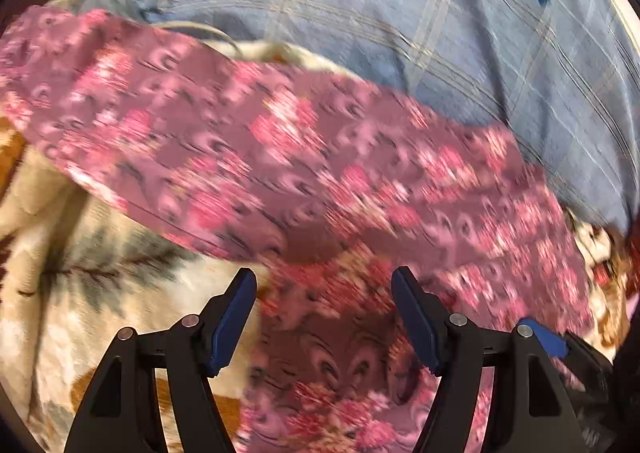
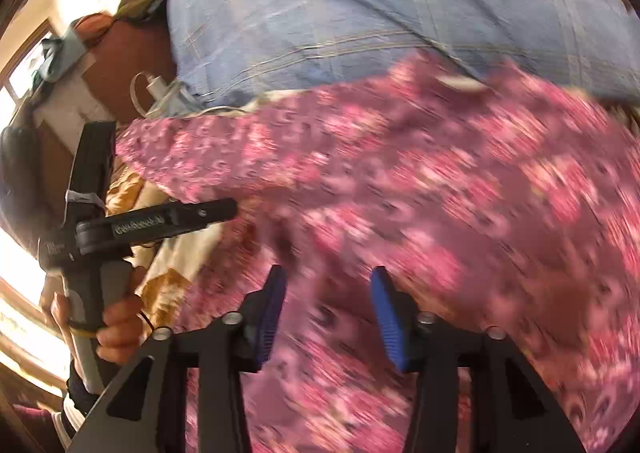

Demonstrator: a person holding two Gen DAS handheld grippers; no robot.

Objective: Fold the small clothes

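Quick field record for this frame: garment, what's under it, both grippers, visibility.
garment: pink floral cloth, spread out, partly doubled over near the fingers
beneath: cream patterned blanket; blue plaid sheet behind
left gripper: open, nothing pinched, cloth below
right gripper: open, cloth below, nothing pinched
hand: grips the left gripper's handle
visibility: heavy motion blur in both views

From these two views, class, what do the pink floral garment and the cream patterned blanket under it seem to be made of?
Pink floral garment: probably thin woven cloth, matte; it drapes and folds softly.
Cream patterned blanket: likely plush fleece; its surface looks fuzzy. Blur leaves both uncertain.
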